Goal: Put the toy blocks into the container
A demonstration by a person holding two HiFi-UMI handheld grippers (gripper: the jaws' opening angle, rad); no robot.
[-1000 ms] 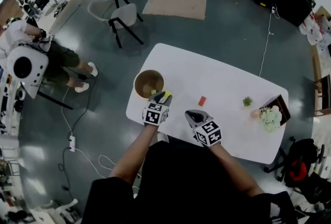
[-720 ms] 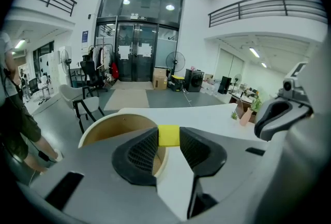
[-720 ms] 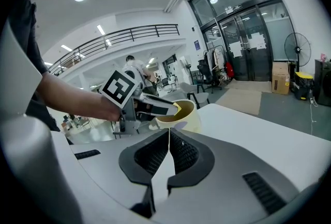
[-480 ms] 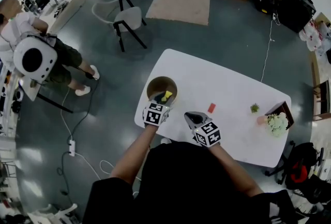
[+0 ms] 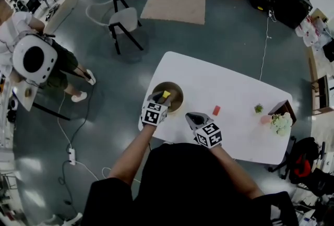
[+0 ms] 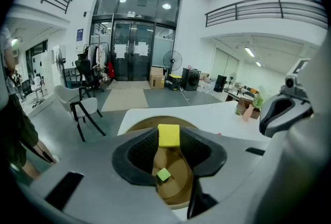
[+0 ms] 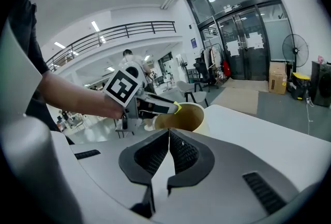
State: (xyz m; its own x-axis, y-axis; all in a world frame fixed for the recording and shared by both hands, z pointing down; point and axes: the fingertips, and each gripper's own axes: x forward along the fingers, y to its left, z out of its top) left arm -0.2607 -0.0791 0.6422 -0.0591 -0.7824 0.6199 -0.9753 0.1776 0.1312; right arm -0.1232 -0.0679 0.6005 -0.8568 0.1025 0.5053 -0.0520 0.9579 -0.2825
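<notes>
The left gripper [image 5: 162,98], at the end of a forward-stretched arm, clamps a yellow block [image 6: 168,135] between its jaws, directly above the open brown container [image 5: 178,91]. A green block [image 6: 163,175] lies on the container's bottom. The right gripper [image 5: 191,116] is over the white table [image 5: 235,89] near its front edge, jaws pressed together and empty. A red block [image 5: 216,110] lies right of the container with bare tabletop around it. The container stands near the table's left edge.

The person wears a black top [image 5: 182,183] with short sleeves. The left gripper [image 5: 163,96] and right gripper [image 5: 189,115] have grey shells, black ribbed fingers [image 7: 155,158], and each a white cube [image 5: 153,114] with black square markers.
</notes>
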